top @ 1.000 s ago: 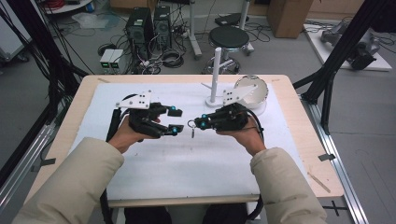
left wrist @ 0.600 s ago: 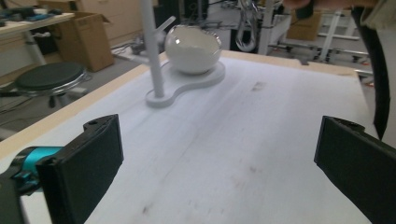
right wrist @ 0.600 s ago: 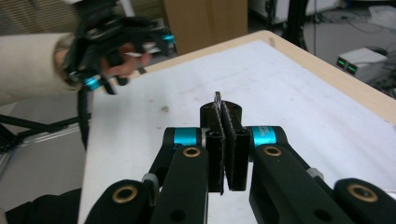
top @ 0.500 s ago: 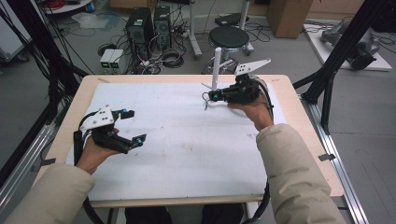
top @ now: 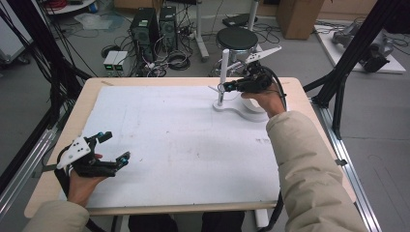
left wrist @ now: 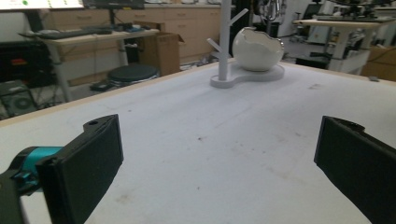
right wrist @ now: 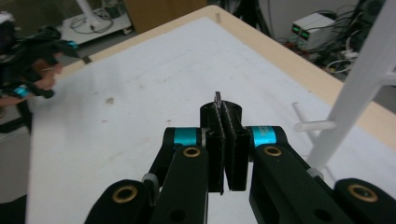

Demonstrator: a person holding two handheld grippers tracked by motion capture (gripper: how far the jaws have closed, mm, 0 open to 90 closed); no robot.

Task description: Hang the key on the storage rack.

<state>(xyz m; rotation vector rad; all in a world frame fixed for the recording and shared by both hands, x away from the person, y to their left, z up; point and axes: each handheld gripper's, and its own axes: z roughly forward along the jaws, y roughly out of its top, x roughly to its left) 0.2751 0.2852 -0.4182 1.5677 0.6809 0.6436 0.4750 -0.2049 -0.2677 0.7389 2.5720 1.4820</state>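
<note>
A white stand (top: 224,72) with side pegs rises from a white base (top: 232,107) at the table's far right; a white egg-shaped bowl (left wrist: 258,46) sits on that base. My right gripper (top: 223,87) is shut beside the post, level with a peg (right wrist: 310,125). A small thin dark metal piece (right wrist: 217,96) pokes out from between its pads; what it is I cannot tell. My left gripper (top: 116,146) rests low at the front left, jaws wide open with nothing between them (left wrist: 219,177).
A white mat (top: 183,140) covers most of the wooden table (top: 309,111). Beyond the far edge are a black stool (top: 237,37), computer towers (top: 152,26) and cables. Black frame posts (top: 355,48) flank the table.
The two grippers were together at the table's middle. The left hand has since pulled back to the front left and opened; the right gripper has travelled to the stand, staying shut.
</note>
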